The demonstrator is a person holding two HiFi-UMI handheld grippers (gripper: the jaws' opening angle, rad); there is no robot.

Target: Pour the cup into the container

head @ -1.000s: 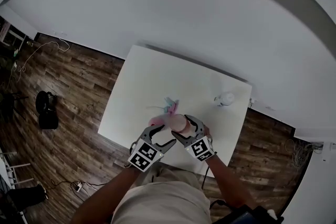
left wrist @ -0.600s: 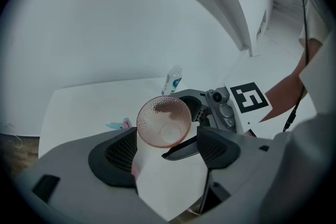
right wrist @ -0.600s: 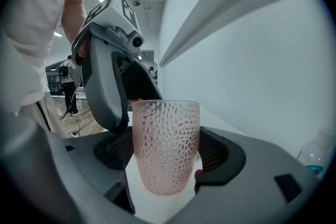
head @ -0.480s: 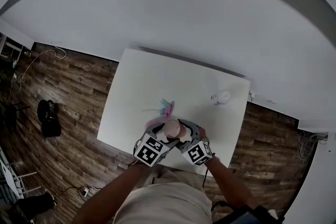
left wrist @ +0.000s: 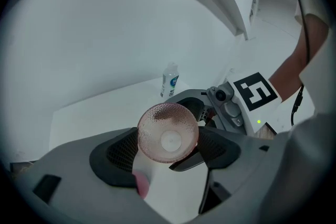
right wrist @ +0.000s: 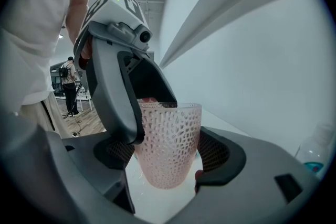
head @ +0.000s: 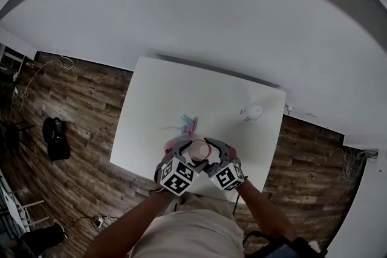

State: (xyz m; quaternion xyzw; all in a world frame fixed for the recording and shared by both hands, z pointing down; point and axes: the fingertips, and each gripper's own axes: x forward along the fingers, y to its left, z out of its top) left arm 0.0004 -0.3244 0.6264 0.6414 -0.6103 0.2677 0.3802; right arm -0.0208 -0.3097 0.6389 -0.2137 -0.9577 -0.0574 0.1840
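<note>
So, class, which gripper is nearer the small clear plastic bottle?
Right. The right gripper, holding the pink textured cup, sits below-left of the bottle; the left gripper, farther left.

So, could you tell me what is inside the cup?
Seen from above, the cup shows only its pale base; nothing solid inside. Nothing covers it, but clear liquid would not show.

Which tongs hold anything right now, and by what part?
Right tongs clamp the pink cup by its lower side walls. Left tongs, jaws just opened, straddle it without pressing.
</note>
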